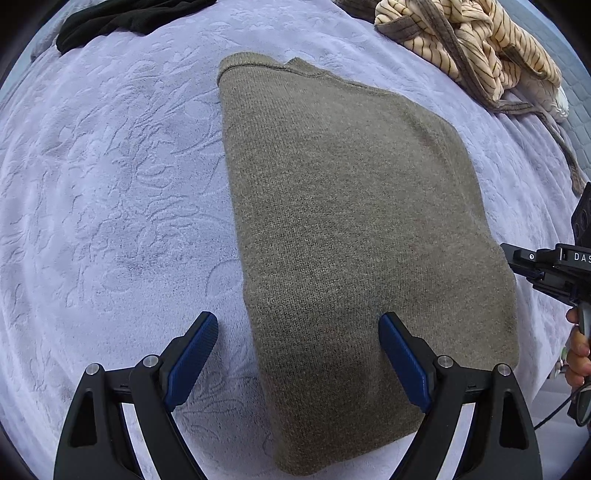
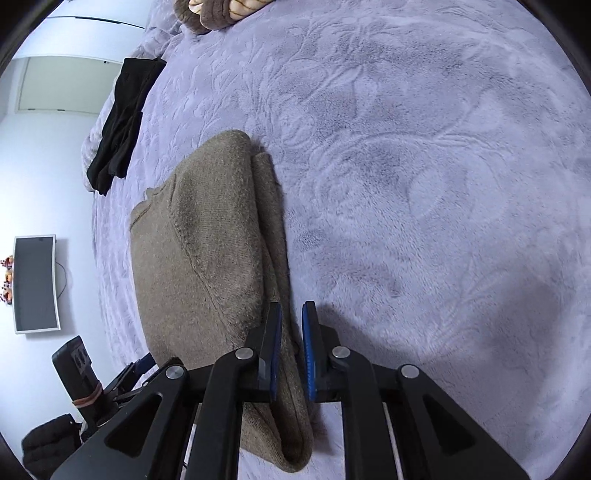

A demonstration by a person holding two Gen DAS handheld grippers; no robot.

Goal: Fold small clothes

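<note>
- Sweater (image 1: pixel 354 229) first: the brown knit top lies on the purple bed (image 1: pixel 110 184), already folded into a long neat block with its sides tucked in.
- Folding looks about half done to me. The sides are in, but the block is still long, so I think one more fold, end to end, is left.
- Other clothes wait far past the claws: a striped top (image 1: pixel 469 40) in a messy heap and a dark piece (image 1: pixel 125 18) near the bed's far edge. Neither looks folded yet.
- Long way of the sweater: it runs straight out from the left claw (image 1: pixel 297 332), with the near end right under that claw and the neck end far ahead.
- That neck end points away from both claws, toward the far side of the bed.
- Left claw is released, its two blue pads spread wide. One pad hangs over the bare bed just beside the sweater's edge, and the other hangs over the knit. It holds nothing.
- Right claw (image 2: pixel 291 314) is clenched on the sweater's side edge, near the close end. A thick fold of brown knit sits pinched between its blue pads (image 2: pixel 275 350).
- From the right claw, most of the sweater lies off to one side, and bare purple bed lies on the other.
</note>
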